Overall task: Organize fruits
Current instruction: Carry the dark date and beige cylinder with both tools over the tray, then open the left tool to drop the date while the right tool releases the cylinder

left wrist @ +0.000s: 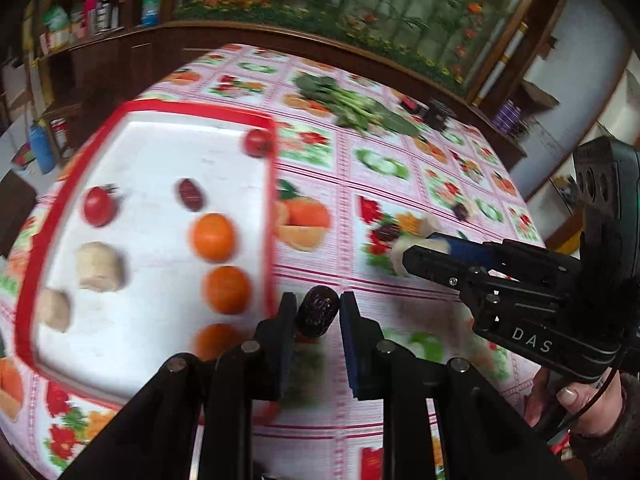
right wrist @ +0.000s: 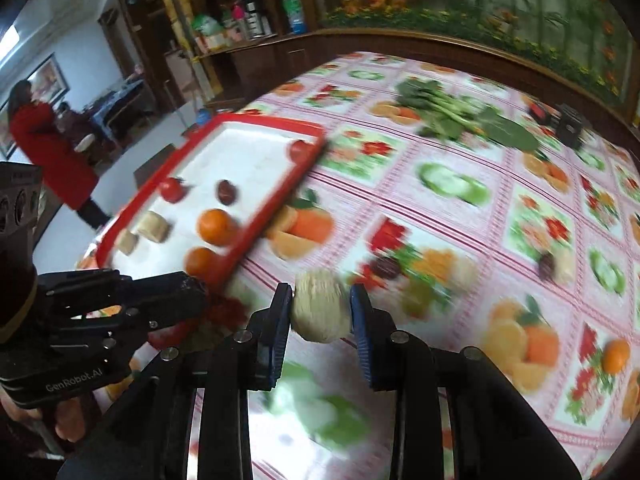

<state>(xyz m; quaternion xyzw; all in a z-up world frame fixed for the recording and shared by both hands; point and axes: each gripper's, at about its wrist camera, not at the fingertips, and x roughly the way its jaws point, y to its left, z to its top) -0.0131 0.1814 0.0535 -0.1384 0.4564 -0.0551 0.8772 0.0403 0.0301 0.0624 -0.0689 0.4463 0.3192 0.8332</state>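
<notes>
Dark date (left wrist: 317, 311) pinched in my left gripper (left wrist: 318, 312), pale chunk (right wrist: 320, 306) clamped in my right gripper (right wrist: 321, 308), both beside the red-rimmed tray (left wrist: 24, 280) of oranges (left wrist: 213, 237).

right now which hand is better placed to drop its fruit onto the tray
Left. The left tool holds a dark date right beside the red tray edge; the right tool, with a pale chunk, sits farther out over the tablecloth.

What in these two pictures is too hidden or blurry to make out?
- Third orange, left view: left tongs cover its lower half.
- Dark fruit far on the table, right view: blurred, kind unclear.
- Printed versus real fruit near right tongs: smeared.
</notes>
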